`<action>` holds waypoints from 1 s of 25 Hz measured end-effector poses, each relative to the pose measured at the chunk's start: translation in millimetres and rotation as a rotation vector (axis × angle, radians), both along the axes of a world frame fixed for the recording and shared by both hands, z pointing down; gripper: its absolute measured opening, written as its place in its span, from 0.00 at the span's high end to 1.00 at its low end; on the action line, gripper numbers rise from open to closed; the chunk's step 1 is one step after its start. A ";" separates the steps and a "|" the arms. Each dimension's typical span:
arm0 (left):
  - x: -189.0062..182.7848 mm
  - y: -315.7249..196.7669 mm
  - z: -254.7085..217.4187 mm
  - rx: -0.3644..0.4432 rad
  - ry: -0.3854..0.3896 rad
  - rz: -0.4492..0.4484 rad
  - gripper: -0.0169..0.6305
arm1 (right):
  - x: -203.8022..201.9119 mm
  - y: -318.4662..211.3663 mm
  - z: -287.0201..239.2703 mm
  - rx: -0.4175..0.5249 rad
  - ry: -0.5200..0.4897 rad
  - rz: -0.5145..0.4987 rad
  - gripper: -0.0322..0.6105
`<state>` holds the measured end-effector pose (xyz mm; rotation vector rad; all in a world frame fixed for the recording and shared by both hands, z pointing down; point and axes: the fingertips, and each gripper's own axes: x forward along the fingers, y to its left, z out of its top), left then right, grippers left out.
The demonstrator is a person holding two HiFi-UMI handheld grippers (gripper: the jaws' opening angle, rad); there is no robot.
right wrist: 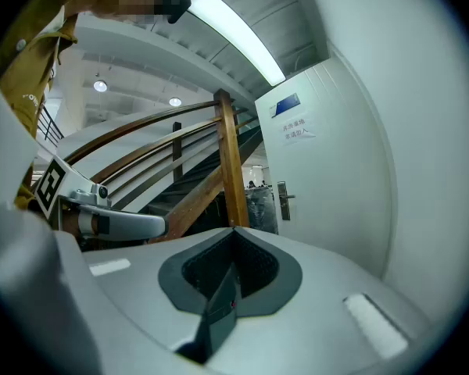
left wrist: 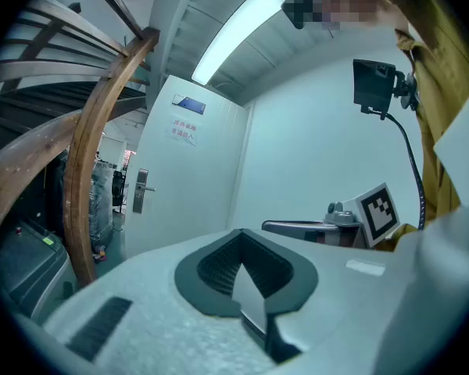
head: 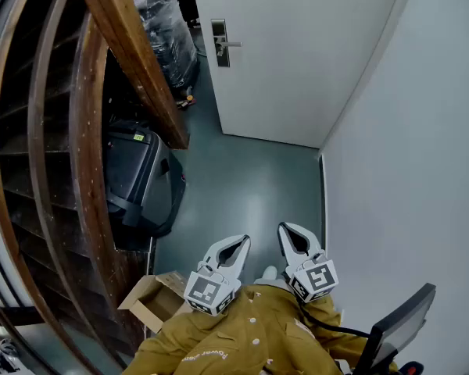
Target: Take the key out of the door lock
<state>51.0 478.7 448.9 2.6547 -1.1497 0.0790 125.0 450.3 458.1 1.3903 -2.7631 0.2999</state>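
The white door (head: 297, 53) stands at the far end of the floor, with a metal lock plate and lever handle (head: 220, 44) at its left edge. The key is too small to make out in any view. Both grippers are held low by the person's mustard jacket, far from the door. My left gripper (head: 245, 241) is shut with nothing in it, and my right gripper (head: 283, 228) is shut and empty beside it. The left gripper view has the lock plate (left wrist: 141, 191) well beyond the shut tips (left wrist: 238, 231). The right gripper view shows the handle (right wrist: 282, 200) past its shut tips (right wrist: 233, 230).
A curved wooden stair rail (head: 133, 61) runs down the left. Below it stand a black case (head: 137, 178) and an open cardboard box (head: 152, 299). Plastic-wrapped goods (head: 168, 37) sit left of the door. A pale wall (head: 422, 170) closes the right; a dark screen (head: 399, 326) is at bottom right.
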 end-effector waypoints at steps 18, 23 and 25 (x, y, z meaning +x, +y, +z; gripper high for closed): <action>18.4 -1.0 8.7 -0.023 0.026 0.012 0.97 | 8.5 4.2 1.8 -0.024 -0.043 -0.053 0.76; 34.2 -7.6 6.2 -0.023 0.021 -0.003 0.97 | 41.4 -4.2 -2.2 -0.009 -0.057 -0.020 0.80; 36.5 -12.2 4.2 -0.017 0.012 -0.009 0.97 | 51.1 -10.6 -5.3 0.011 -0.047 -0.012 0.83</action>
